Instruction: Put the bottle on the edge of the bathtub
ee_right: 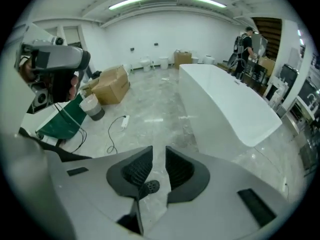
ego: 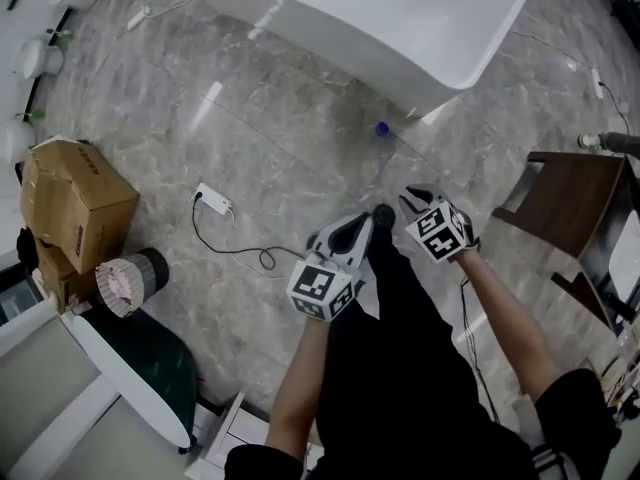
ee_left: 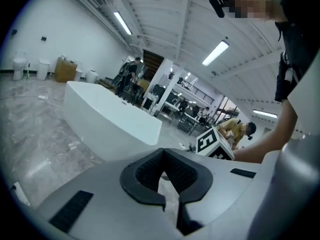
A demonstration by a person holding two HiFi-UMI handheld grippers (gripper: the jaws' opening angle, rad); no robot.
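Facing one bathtub, one bottle: left hand-held gripper closed, empty; right hand-held gripper half-open, empty.

Left gripper jaws together; right gripper ajar.

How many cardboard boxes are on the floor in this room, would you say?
3. On the left, a big box and a smaller box right next to it; a third box stands far across the room. Others may be hidden.

The bathtub runs off the top edge; the blue thing beside it is too small to identify.
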